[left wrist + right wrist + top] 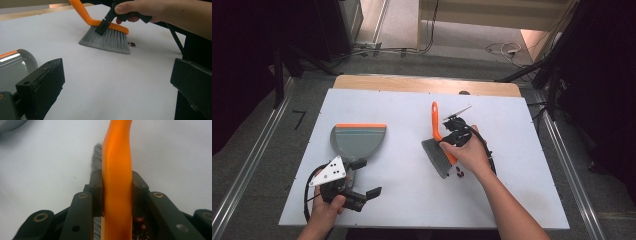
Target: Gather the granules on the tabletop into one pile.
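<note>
White tabletop (402,210), wood edge at far side, dark floor w/ cables behind. R gripper (453,136) clamped tight on the orange brush (438,145) just above the bristle block, both pads pressed on the orange back, bristles down on the table; small dark red beans (459,174) lie right beside the bristles on the person's side. L gripper (362,195) jaws wide apart, holding nothing, resting near the table's front-left, w/ the grey dustpan (358,141) (orange lip, pan looks empty) just beyond it, well apart from brush.
</note>
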`<move>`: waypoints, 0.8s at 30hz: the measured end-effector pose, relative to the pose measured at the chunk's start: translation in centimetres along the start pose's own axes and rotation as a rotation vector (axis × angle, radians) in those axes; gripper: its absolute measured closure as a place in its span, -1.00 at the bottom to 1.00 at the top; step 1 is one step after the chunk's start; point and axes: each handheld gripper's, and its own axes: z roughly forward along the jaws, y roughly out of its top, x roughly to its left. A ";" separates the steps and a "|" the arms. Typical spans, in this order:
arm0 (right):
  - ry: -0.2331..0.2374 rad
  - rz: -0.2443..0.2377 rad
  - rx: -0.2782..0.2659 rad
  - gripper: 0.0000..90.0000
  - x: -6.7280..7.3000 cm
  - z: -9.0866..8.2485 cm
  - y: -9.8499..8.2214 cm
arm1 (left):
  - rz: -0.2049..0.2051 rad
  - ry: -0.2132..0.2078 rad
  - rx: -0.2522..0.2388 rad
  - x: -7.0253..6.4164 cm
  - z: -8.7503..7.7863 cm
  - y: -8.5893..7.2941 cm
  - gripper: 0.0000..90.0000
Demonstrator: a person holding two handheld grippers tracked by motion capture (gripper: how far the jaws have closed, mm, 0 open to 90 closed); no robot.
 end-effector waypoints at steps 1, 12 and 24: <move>0.002 0.004 0.000 0.50 -0.1 0.0 0.0 | -0.001 0.000 0.000 0.0 0.0 0.0 -1.00; -0.007 0.030 -0.005 0.50 -1.2 -0.5 -0.3 | -0.002 0.001 0.000 0.0 0.0 0.0 -1.00; -0.009 0.050 -0.014 0.49 -2.1 -0.9 -0.6 | 0.000 -0.001 0.005 0.0 0.1 0.0 -1.00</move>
